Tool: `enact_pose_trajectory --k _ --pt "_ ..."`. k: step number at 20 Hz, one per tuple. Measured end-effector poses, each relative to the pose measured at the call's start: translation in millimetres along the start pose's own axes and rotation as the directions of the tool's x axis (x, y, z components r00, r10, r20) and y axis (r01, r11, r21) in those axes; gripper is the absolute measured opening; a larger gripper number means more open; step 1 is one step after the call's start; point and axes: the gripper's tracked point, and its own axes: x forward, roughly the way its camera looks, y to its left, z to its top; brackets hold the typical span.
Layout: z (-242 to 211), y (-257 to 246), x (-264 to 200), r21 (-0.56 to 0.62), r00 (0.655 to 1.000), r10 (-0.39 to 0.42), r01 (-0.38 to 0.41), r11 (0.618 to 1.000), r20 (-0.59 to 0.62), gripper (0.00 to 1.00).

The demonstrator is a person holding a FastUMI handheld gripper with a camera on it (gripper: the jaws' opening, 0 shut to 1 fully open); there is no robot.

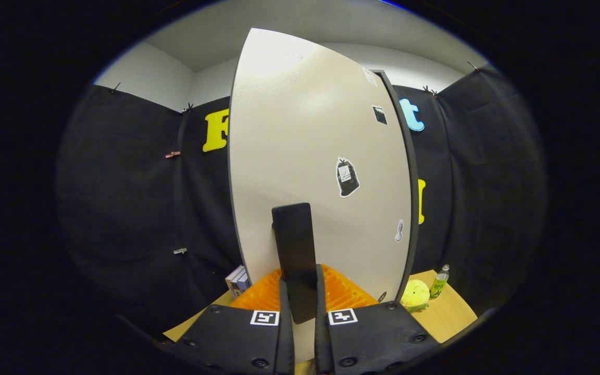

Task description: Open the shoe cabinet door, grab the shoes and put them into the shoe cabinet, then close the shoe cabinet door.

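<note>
The gripper (300,291) is clamped on the dark handle (296,255) of the cabinet door (305,156), one finger pressing each side of it. The pale door stands upright just ahead, bearing a few stickers (347,177). Beyond the fingers, at the door's right foot, a yellow plush toy (415,295) sits on the wooden table (451,315) beside a green bottle (439,283). Left of the door's foot stands a small stack of books (238,280)
</note>
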Motion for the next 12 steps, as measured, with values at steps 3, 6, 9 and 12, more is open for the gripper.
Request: enact_pose_trajectory --k 3,6,9,12 --pt "1 -17 -13 0.021 1.0 -0.022 0.022 1.0 -0.006 0.19" --pt "2 -30 -26 0.039 0.999 -0.042 0.042 0.998 -0.004 0.19" --pt "3 -44 -37 0.055 0.998 -0.063 0.063 0.996 -0.001 0.2" --pt "5 -60 -48 0.063 0.994 -0.106 0.105 0.992 0.0 0.2"
